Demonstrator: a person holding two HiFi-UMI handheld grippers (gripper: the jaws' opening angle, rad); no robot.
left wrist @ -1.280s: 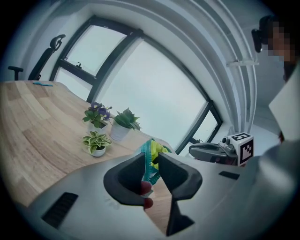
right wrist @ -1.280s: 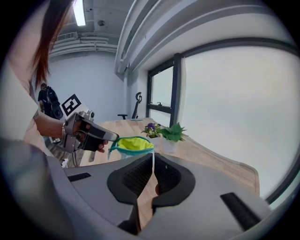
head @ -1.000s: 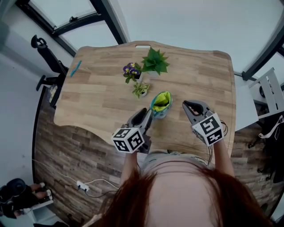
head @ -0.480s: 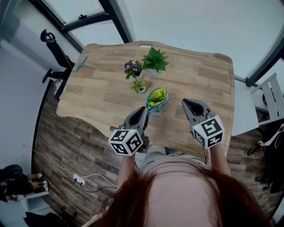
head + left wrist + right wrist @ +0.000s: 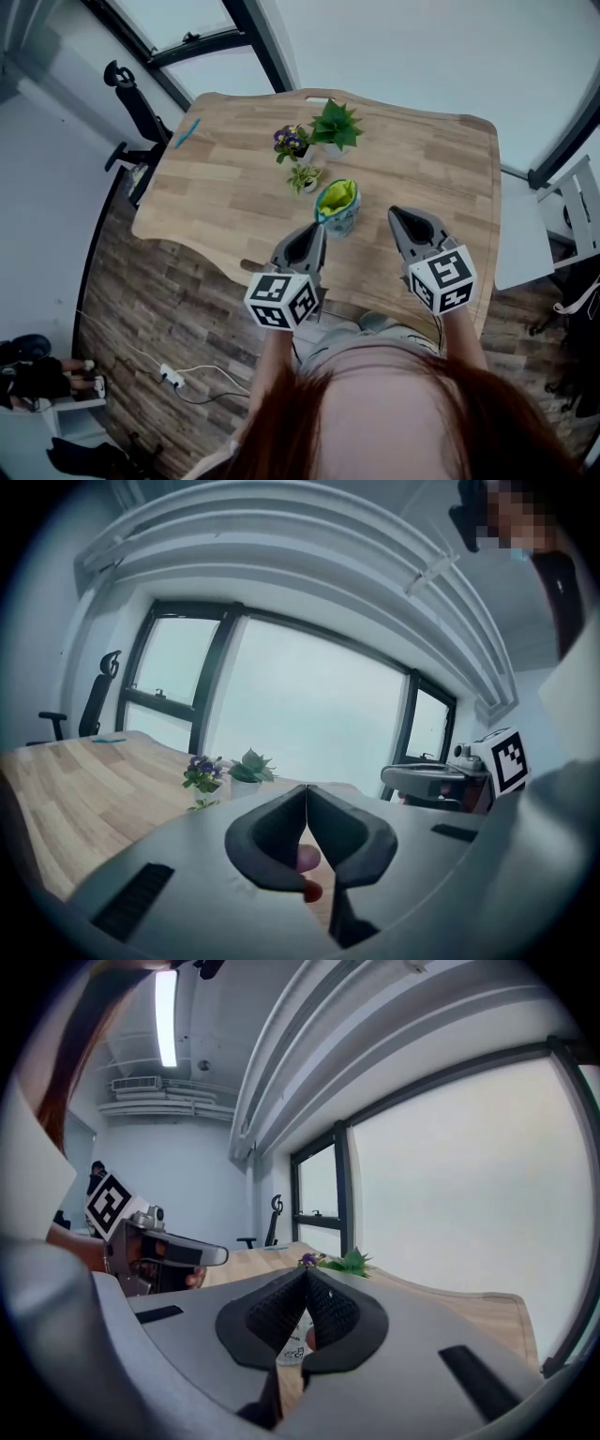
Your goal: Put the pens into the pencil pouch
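The pencil pouch (image 5: 337, 208) stands upright near the table's front edge, its mouth open on a yellow-green lining; what it holds is hidden. My left gripper (image 5: 318, 230) is just left of the pouch, shut and empty, its jaws (image 5: 306, 789) meeting at a seam. My right gripper (image 5: 394, 214) hovers to the pouch's right, a gap apart, also shut with nothing held (image 5: 306, 1272). A blue pen (image 5: 187, 132) lies alone at the table's far left corner; in the left gripper view the same pen (image 5: 108, 740) shows far off.
Three small potted plants stand behind the pouch: purple flowers (image 5: 292, 142), a green spiky one (image 5: 335, 125) and a small pale one (image 5: 304, 176). An office chair (image 5: 127, 89) stands past the table's left end. A white side table (image 5: 562, 225) is at the right.
My left gripper's jaws have closed beside the pouch with nothing in them. Both grippers have risen a little, and the head view has shifted.
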